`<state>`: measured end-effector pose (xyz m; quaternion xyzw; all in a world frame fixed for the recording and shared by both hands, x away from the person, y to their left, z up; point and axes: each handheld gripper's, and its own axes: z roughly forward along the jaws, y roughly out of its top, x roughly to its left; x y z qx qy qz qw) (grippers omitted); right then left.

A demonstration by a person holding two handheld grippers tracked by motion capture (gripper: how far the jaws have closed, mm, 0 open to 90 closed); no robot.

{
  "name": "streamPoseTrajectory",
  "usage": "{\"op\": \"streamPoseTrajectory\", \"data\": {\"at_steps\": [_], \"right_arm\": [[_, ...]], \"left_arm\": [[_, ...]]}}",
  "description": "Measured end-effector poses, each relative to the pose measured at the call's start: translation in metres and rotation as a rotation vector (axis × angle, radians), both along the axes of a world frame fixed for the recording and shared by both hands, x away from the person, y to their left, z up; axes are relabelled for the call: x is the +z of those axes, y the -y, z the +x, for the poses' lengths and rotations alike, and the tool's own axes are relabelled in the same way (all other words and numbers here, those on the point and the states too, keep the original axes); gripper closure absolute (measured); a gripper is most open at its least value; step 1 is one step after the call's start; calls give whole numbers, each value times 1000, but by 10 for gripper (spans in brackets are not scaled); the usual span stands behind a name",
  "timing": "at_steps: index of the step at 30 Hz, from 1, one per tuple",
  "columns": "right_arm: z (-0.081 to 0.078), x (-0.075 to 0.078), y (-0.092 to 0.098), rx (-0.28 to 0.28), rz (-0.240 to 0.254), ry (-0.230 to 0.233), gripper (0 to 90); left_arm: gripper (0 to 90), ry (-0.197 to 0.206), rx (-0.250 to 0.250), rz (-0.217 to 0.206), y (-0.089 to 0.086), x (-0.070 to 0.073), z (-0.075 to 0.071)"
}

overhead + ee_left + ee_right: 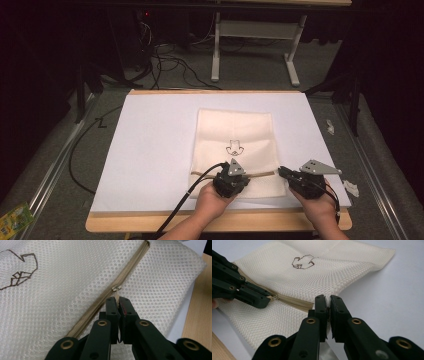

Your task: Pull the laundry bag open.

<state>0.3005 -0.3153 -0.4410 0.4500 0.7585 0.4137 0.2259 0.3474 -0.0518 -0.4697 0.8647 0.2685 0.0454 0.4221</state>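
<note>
A white sheet [150, 150] is spread over the wooden table [280, 221], and a cream mesh laundry bag [235, 130] is laid flat on it, a little right of the middle, with its near edge close to the person's side. A small brown outline emblem [235, 147] is stitched on the bag's upper face. A beige zipper [260, 173] is seen running across the bag near that front edge.

Toward the left of the bag's near part, the left gripper [231, 179] is held in the left hand [212, 200], with a black cable [175, 212] trailing off it toward the table's front edge. In the left gripper view, its jaws are clamped together on the pull tab [116, 296] of the metal zipper slider [116, 288], which sits partway along the zipper [100, 303].

Farther right, at the bag's right edge, the right gripper [281, 171] is held in the right hand [320, 207], with a grey three-cornered plate [317, 167] on top. In the right gripper view, its jaws are pressed closed on a pinch of the mesh at the bag's edge [327, 298], just beside the end of the zipper [294, 302]; the left gripper [268, 302] is seen farther along the same zipper line.
</note>
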Motion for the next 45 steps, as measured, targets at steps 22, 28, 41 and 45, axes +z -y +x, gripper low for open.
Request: {"op": "streamPoseTrajectory", "data": {"at_steps": [22,28,41,45], "right_arm": [[6,-4,30,-99,18,-5,861],[6,-2,34,-114,29,0,860],[4,-10,36,-114,-4,-14,830],[3,-13,36,-93,6,-19,681]], "left_arm": [[874,-44,149,-25,-134,-1,7],[874,-39,166,-34,-152,4,14],[865,-41,100,-3,-147,2,14],[699,-32,122,-7,-152,1,14]]}}
